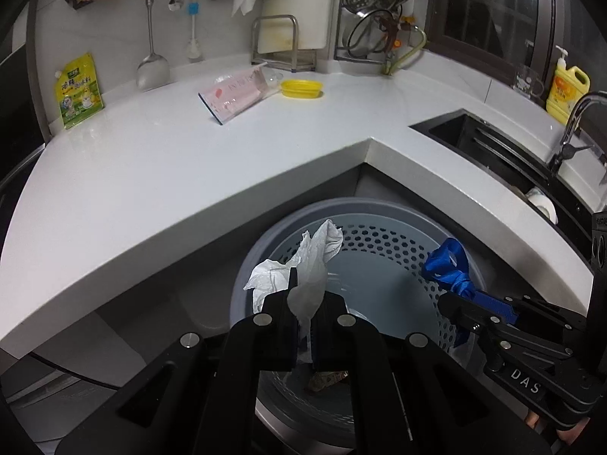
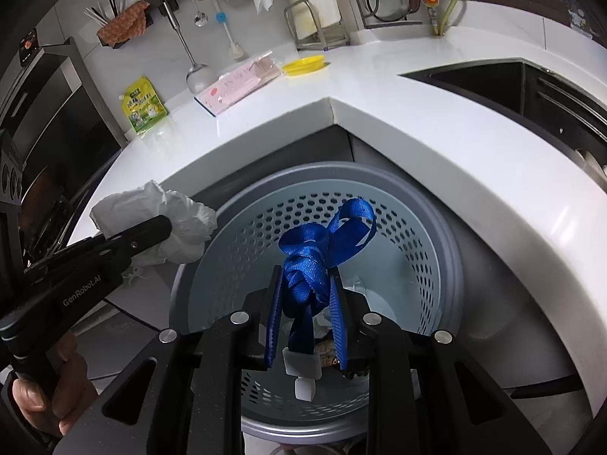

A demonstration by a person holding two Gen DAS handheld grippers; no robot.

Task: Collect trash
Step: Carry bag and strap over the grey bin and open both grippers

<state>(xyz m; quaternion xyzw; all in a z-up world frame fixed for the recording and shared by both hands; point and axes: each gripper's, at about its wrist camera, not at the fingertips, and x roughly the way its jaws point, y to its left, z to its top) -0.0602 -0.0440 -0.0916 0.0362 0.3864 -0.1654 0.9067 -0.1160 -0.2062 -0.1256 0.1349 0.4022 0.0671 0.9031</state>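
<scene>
The perforated bin point(image 2: 379, 227) sits below both sets of fingers, under the worktop point(image 1: 189, 159) corner. The left gripper point(image 1: 305, 303) pinches crumpled tissue point(image 1: 307, 265); the right gripper point(image 2: 307, 288) clamps a blue strap point(image 2: 322, 242). Each should part over the bin's centre, so nothing snags its rim.

The left hand-held gripper point(image 1: 308, 303) clamped a crumpled white tissue point(image 1: 303, 265) above the grey perforated bin point(image 1: 398, 242). At right, the right hand-held gripper point(image 1: 455, 303) pinched a knotted blue strap point(image 1: 449, 265) over the bin's rim, below the white worktop point(image 1: 189, 174).
</scene>
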